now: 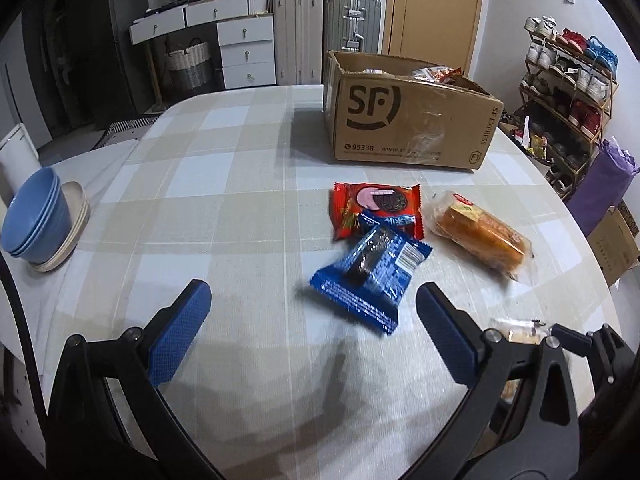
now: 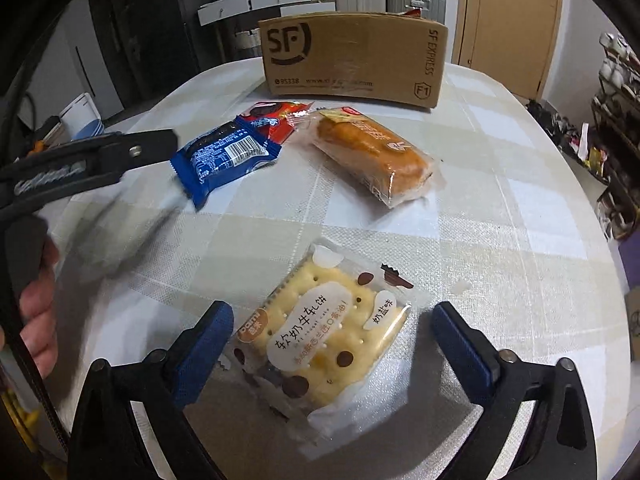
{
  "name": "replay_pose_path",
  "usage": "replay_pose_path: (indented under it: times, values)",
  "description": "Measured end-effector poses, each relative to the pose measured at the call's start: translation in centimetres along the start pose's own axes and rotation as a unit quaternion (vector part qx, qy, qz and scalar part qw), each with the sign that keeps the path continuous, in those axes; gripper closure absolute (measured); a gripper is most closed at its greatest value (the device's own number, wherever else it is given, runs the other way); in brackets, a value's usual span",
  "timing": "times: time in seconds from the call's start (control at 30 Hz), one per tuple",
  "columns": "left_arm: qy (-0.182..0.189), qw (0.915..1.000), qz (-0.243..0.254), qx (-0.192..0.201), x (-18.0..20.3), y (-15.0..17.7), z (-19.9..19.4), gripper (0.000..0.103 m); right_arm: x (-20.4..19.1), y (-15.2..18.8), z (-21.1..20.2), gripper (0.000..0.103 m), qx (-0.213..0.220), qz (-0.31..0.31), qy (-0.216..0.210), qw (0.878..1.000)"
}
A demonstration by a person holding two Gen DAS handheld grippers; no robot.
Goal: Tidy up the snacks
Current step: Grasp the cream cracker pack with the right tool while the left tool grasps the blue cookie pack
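An SF cardboard box [image 1: 400, 120] [image 2: 352, 60] stands open at the table's far side with snack packs inside. In front of it lie a red cookie packet [image 1: 376, 208] [image 2: 286, 114], a blue cookie packet [image 1: 370, 276] [image 2: 224, 156] overlapping it, and a wrapped bread roll [image 1: 480, 232] [image 2: 372, 156]. My left gripper [image 1: 312, 288] is open just short of the blue packet. A square cracker packet [image 2: 320, 336] lies flat between the fingers of my right gripper [image 2: 332, 308], which is open, the pads not pressing on it.
The checked tablecloth [image 1: 224, 184] covers a round table. Stacked blue bowls [image 1: 36, 224] and plates sit at its left edge. A shoe rack [image 1: 568, 92] and a purple bag [image 1: 600, 184] stand off the right side. A hand [image 2: 38, 304] holds the left gripper's handle.
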State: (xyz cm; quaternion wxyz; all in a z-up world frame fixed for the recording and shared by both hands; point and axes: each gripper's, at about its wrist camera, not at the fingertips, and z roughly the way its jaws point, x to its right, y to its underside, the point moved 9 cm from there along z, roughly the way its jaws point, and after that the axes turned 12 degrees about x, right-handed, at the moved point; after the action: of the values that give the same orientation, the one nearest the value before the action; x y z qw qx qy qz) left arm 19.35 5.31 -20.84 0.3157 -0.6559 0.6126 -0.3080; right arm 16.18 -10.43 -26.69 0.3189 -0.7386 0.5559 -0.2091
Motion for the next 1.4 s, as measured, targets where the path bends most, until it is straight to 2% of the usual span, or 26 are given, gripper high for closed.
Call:
replay_pose_path:
  times: [0.03, 0.1, 0.2, 0.57, 0.73, 0.87, 1.07, 1.13, 1.2, 1.33, 1.4]
  values:
    - [0.000, 1.0000, 0.000, -0.002, 0.0, 0.0, 0.2, 0.001, 0.1, -0.1, 0.0, 0.012, 0.002, -0.006, 0.001, 1.000]
    - [0.000, 0.9999, 0.001, -0.011, 0.1, 0.1, 1.0, 0.001, 0.1, -0.1, -0.2, 0.027, 0.004, -0.019, 0.006, 1.000]
    - [0.000, 0.9998, 0.001, -0.021, 0.2, 0.3, 1.7, 0.001, -0.1, 0.1, -0.5, 0.039, 0.009, -0.031, 0.001, 0.999]
    - [0.003, 0.9996, 0.014, -0.025, 0.0, 0.2, 1.6, 0.001, 0.8, 0.1, -1.9, 0.040, 0.031, 0.031, -0.050, 0.998]
    - [0.014, 0.9985, 0.033, -0.041, 0.4, 0.4, 2.3, 0.001, 2.2, -1.6, -2.7, 0.040, 0.059, 0.074, -0.084, 0.992]
    - [0.027, 0.9979, 0.028, -0.052, 1.1, 0.1, 3.0, 0.001, 3.6, -3.1, -2.6, 0.040, 0.082, 0.111, -0.111, 0.984]
    - [0.022, 0.9946, 0.078, -0.065, 2.9, -0.2, 5.5, 0.001, 4.1, -3.3, -1.9, 0.040, 0.094, 0.139, -0.134, 0.977]
    - [0.024, 0.9919, 0.090, -0.086, 3.4, 0.4, 6.4, 0.011, 4.0, -3.1, -1.8, 0.040, 0.094, 0.139, -0.137, 0.976]
    - [0.040, 0.9900, 0.092, -0.099, 4.0, 0.8, 6.9, 0.032, 4.1, -3.1, -1.9, 0.040, 0.095, 0.145, -0.142, 0.975]
    - [0.060, 0.9890, 0.080, -0.108, 4.2, 1.1, 6.9, 0.044, 4.5, -2.9, -1.6, 0.040, 0.089, 0.160, -0.146, 0.972]
    - [0.080, 0.9883, 0.067, -0.111, 4.2, 1.2, 6.5, 0.061, 4.6, -2.9, -1.6, 0.040, 0.089, 0.164, -0.148, 0.971]
